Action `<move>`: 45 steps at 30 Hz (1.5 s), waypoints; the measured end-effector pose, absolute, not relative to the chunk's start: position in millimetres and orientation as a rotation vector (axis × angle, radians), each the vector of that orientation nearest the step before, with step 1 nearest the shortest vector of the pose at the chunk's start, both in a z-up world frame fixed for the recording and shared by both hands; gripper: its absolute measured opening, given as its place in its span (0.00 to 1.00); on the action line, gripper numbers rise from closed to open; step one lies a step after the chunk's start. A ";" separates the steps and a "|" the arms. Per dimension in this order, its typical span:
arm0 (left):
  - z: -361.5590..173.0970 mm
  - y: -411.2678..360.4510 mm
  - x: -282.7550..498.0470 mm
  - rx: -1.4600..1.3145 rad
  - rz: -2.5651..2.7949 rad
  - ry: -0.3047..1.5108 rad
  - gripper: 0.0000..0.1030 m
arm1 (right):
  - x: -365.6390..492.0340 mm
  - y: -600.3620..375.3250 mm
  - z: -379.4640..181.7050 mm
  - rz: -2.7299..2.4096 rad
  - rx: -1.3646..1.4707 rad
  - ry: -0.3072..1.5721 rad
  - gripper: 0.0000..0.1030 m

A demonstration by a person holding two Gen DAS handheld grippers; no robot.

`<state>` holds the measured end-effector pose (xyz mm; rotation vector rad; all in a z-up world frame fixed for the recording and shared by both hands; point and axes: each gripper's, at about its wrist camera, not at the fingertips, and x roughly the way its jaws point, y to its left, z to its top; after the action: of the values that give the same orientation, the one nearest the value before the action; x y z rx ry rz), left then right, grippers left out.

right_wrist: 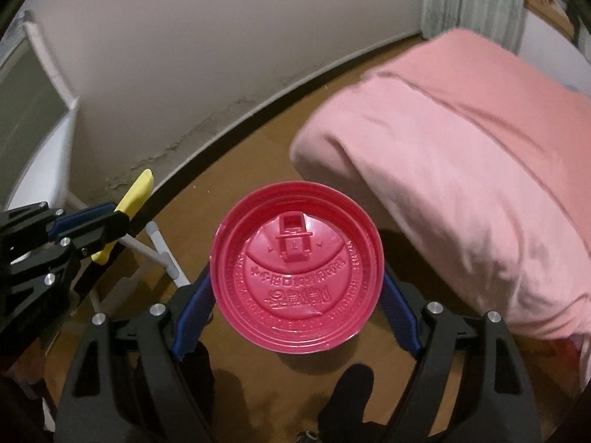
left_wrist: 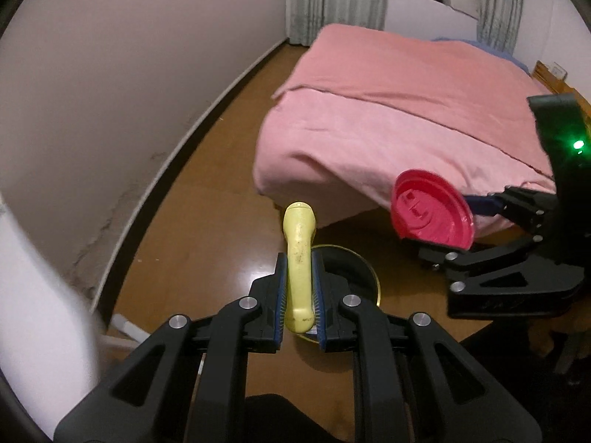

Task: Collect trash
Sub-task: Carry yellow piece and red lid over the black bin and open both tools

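Note:
My left gripper (left_wrist: 300, 288) is shut on a yellow plastic handle-shaped piece (left_wrist: 298, 258) that sticks out forward past the fingers. It also shows in the right wrist view (right_wrist: 127, 206) at the left. My right gripper (right_wrist: 295, 288) is shut on a red plastic cup lid (right_wrist: 295, 275), held by its edges with the inside facing the camera. The lid shows in the left wrist view (left_wrist: 432, 210) at the right, level with my left gripper. Below the left gripper a round dark bin with a gold rim (left_wrist: 373, 277) stands on the floor.
A bed with a pink cover (left_wrist: 399, 110) stands ahead and right over a brown wooden floor (left_wrist: 207, 206). A pale wall with a baseboard (left_wrist: 110, 92) runs along the left. White furniture legs (right_wrist: 162, 254) stand at the left. Curtains (left_wrist: 332, 0) hang at the back.

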<state>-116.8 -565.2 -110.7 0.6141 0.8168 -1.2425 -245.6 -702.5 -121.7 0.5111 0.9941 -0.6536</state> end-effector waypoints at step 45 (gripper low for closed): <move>-204.9 -630.6 -129.1 0.631 -1.272 1.020 0.12 | -270.9 -766.4 -235.6 -0.742 0.727 1.029 0.86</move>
<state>-129.1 -630.6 -204.9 0.6315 1.0203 -1.2723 -270.9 -766.4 -235.6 0.7269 1.0295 -0.7418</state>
